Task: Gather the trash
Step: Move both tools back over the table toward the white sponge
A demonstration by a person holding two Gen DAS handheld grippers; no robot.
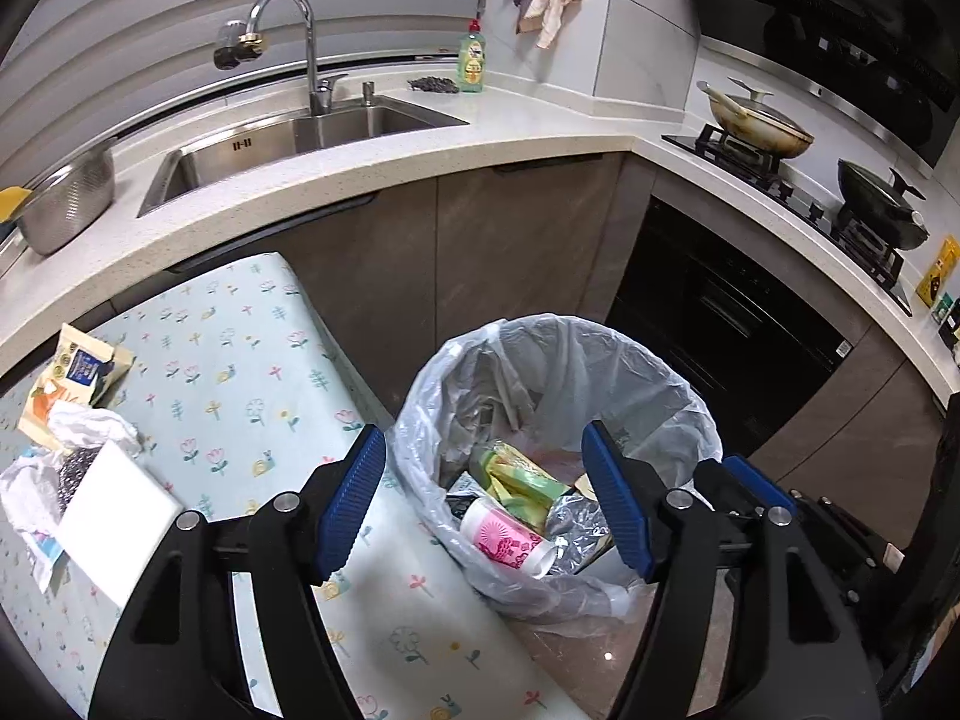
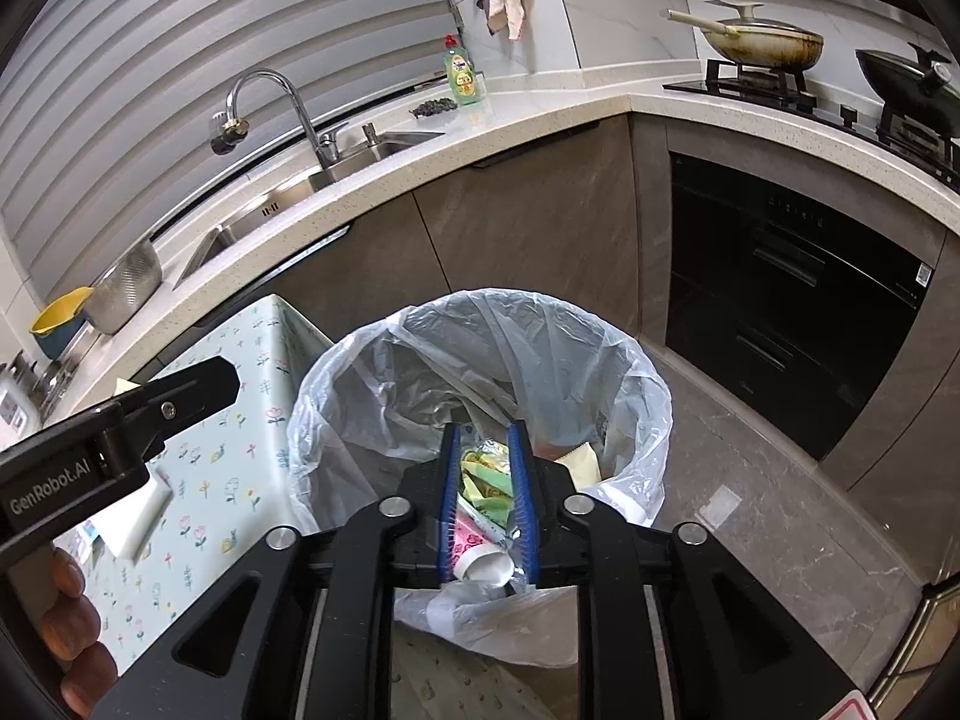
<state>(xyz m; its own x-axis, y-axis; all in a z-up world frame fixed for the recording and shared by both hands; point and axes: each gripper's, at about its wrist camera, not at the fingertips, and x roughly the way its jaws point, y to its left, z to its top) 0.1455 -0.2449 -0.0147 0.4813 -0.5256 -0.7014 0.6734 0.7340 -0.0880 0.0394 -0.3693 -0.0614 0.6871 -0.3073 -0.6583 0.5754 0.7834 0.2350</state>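
A bin lined with a clear plastic bag (image 1: 600, 372) stands on the floor beside a table with a floral cloth (image 1: 240, 384). In the bin lie a pink-and-white cup (image 1: 510, 540), a green-yellow wrapper (image 1: 522, 474) and a silver foil bag (image 1: 576, 528). My left gripper (image 1: 483, 438) hovers over the bin's left rim, jaws wide open and empty. My right gripper (image 2: 485, 429) points into the bin (image 2: 600, 348), jaws a narrow gap apart. Nothing is pressed between them; the cup (image 2: 474, 546) and wrapper (image 2: 480, 480) show through the gap. On the table lie a snack packet (image 1: 72, 372), a white plastic bag (image 1: 90, 426) and a white box (image 1: 114, 528).
Behind the bin, brown cabinets carry an L-shaped counter (image 1: 480, 138) with a sink (image 1: 288, 144), a tap (image 1: 300, 30), a soap bottle (image 1: 471, 57) and a metal colander (image 1: 66, 204). A hob with two pans (image 1: 762, 120) and a dark oven (image 1: 720, 324) are to the right. A hand (image 2: 66, 600) shows at lower left.
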